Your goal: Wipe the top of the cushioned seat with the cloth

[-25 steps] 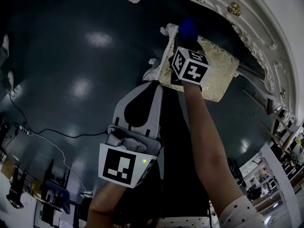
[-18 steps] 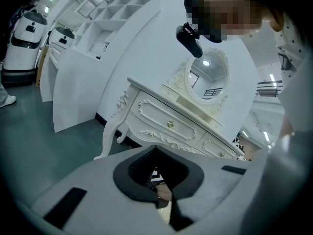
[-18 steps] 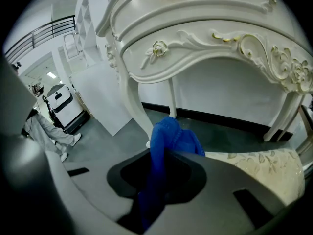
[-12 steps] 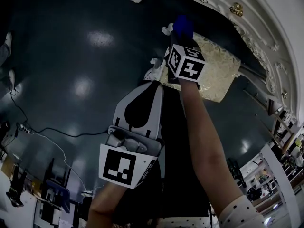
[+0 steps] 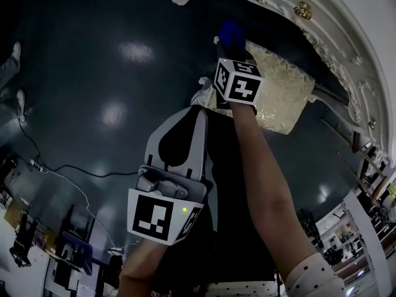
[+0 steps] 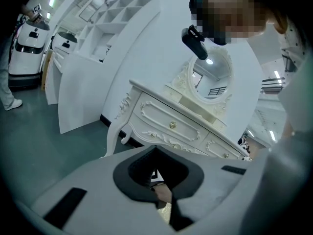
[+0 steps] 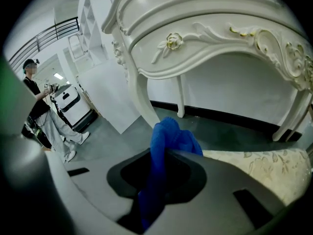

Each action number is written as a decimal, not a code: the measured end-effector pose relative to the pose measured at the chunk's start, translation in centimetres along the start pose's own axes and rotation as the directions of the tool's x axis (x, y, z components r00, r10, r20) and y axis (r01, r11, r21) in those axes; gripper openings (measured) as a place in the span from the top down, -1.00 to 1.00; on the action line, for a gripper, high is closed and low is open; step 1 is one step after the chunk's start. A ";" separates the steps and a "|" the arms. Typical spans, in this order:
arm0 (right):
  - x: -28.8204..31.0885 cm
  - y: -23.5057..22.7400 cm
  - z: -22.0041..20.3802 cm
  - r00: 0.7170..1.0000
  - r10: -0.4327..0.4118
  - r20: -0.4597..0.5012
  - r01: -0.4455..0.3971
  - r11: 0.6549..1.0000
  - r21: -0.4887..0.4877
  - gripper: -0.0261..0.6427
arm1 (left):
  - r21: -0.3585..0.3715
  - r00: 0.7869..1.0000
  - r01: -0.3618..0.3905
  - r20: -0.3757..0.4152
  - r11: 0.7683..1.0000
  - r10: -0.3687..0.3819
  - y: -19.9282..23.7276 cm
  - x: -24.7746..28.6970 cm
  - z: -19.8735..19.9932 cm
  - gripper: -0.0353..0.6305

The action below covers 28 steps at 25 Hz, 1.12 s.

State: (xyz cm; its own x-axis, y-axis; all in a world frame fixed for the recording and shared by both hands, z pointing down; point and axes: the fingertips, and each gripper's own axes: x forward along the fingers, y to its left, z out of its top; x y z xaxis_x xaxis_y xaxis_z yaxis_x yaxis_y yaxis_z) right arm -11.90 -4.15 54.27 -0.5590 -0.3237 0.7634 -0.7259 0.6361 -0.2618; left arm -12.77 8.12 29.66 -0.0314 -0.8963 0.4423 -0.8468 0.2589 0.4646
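The cushioned seat (image 5: 281, 91) has a pale gold patterned top and white carved legs; it stands in front of the white dressing table (image 5: 322, 23). My right gripper (image 5: 230, 47) is shut on a blue cloth (image 5: 232, 34) over the seat's far left corner. In the right gripper view the cloth (image 7: 168, 136) bunches up between the jaws of the right gripper (image 7: 164, 155), with the seat top (image 7: 274, 168) at the lower right. My left gripper (image 5: 197, 111) hangs shut and with nothing in it, short of the seat's near left side. Its jaws meet in the left gripper (image 6: 161, 204) view.
The dressing table (image 6: 176, 126) with its oval mirror (image 6: 210, 75) curves round behind the seat. A cable (image 5: 74, 172) lies on the dark glossy floor at the left. A person (image 7: 36, 97) stands far off by white shelving.
My right gripper has slid the blue cloth a little leftward along the seat's far edge. The left gripper has stayed put.
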 end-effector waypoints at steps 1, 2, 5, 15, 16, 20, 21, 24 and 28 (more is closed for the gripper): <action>-0.3 -0.1 0.2 1.000 0.009 0.010 -0.009 1.000 0.012 0.69 | 0.003 1.000 0.000 0.003 1.000 0.000 -0.3 0.1 0.1 0.90; -0.7 -0.2 0.4 1.000 0.017 0.020 -0.018 0.999 0.027 0.69 | 0.006 1.000 0.000 0.005 1.000 0.000 -0.6 0.1 0.2 0.90; -3.0 -0.9 1.4 0.997 0.038 0.071 -0.043 0.996 0.072 0.69 | 0.018 1.000 0.007 0.008 1.000 -0.007 -1.9 0.4 0.7 0.90; -15.0 -11.6 0.5 0.973 -0.103 0.204 0.055 0.973 0.226 0.69 | 0.089 0.990 0.137 -0.033 0.987 -0.135 -9.5 3.8 1.0 0.90; -16.2 -13.2 0.0 0.967 -0.140 0.213 0.085 0.964 0.250 0.69 | 0.099 0.987 0.161 -0.047 0.982 -0.157 -10.2 4.2 0.9 0.90; -20.9 -21.0 -3.2 0.930 -0.307 0.202 0.226 0.912 0.342 0.69 | 0.126 0.972 0.229 -0.093 0.965 -0.218 -13.1 5.4 -0.3 0.90; -22.0 -23.0 -4.3 0.918 -0.347 0.190 0.264 0.895 0.361 0.69 | 0.130 0.968 0.242 -0.102 0.961 -0.230 -13.9 5.8 -0.6 0.91; -24.0 -27.9 -7.5 0.889 -0.437 0.139 0.355 0.848 0.395 0.69 | 0.142 0.957 0.277 -0.134 0.950 -0.259 -15.8 6.5 -2.0 0.90; -24.2 -31.5 -11.3 0.879 -0.470 0.078 0.397 0.813 0.426 0.69 | 0.145 0.947 0.297 -0.172 0.944 -0.271 -17.0 6.9 -3.6 0.90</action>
State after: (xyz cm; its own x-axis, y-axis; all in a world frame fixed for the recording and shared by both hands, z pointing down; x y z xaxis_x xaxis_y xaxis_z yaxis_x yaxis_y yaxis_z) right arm 29.01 -8.46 50.73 -0.1815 -0.6384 0.7480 -0.9827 0.0900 -0.1616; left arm 3.30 -1.12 27.58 0.2913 -0.8571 0.4248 -0.8858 -0.0739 0.4582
